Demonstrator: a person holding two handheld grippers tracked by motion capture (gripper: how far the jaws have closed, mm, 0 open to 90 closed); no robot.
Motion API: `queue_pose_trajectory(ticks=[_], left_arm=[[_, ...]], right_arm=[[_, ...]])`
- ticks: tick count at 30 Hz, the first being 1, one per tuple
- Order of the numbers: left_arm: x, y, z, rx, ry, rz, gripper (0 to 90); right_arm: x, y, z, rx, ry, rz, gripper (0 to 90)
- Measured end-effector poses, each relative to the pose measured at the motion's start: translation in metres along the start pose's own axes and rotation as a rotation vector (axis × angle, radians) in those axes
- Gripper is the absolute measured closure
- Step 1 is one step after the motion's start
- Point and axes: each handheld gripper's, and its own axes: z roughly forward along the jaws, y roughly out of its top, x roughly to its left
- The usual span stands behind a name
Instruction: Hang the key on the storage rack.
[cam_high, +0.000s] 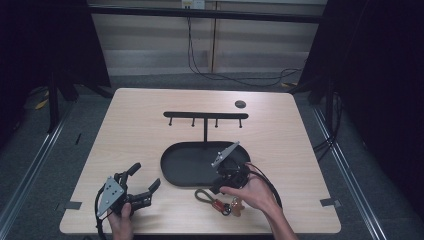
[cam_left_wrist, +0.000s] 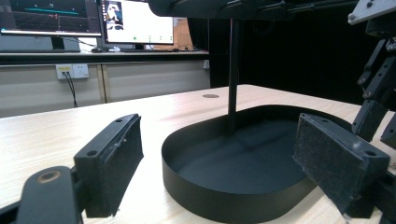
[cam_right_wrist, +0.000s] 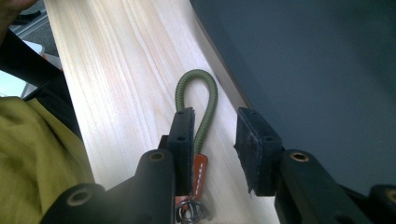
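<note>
A keychain lies on the table just in front of the black oval tray (cam_high: 182, 165). It has an olive-green cord loop (cam_high: 202, 195) (cam_right_wrist: 198, 88), an orange leather tab (cam_right_wrist: 200, 172) and a metal ring (cam_right_wrist: 188, 213) with keys (cam_high: 234, 206). My right gripper (cam_high: 217, 189) (cam_right_wrist: 215, 123) is open and points down at the loop, one cord strand running between its jaws and nothing clamped. My left gripper (cam_high: 145, 177) (cam_left_wrist: 218, 128) is open and empty at the table's front left, facing the tray (cam_left_wrist: 210, 196).
A black T-shaped hook rack (cam_high: 205, 115) rises on a pole (cam_left_wrist: 232, 70) from the tray's back. A small dark disc (cam_high: 240, 104) sits on the table behind it. The right gripper (cam_left_wrist: 373, 93) shows at the right edge of the left gripper view.
</note>
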Motion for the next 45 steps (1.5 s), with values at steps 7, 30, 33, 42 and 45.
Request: queue_pose_trajectory(ticks=[7, 30, 33, 42, 45], left_arm=[[0.0, 0.0, 0.0, 0.0, 0.0, 0.0, 15.4], [0.0, 0.0, 0.0, -0.001, -0.002, 0.0, 15.4], [0.0, 0.0, 0.0, -0.002, -0.002, 0.0, 15.4], [0.001, 0.0, 0.0, 0.002, -0.006, 0.016, 15.4], [0.001, 0.0, 0.0, 0.0, -0.01, 0.015, 15.4]], right_arm=[[0.002, 0.0, 0.011, 0.015, 0.027, -0.002, 74.0], [0.003, 0.009, 0.044, 0.119, 0.009, -0.011, 78.8], [0.004, 0.01, 0.047, 0.141, -0.004, -0.022, 79.3], [0.007, 0.021, 0.049, 0.239, -0.061, -0.059, 84.2], [0.008, 0.023, 0.05, 0.256, -0.069, -0.06, 84.8]])
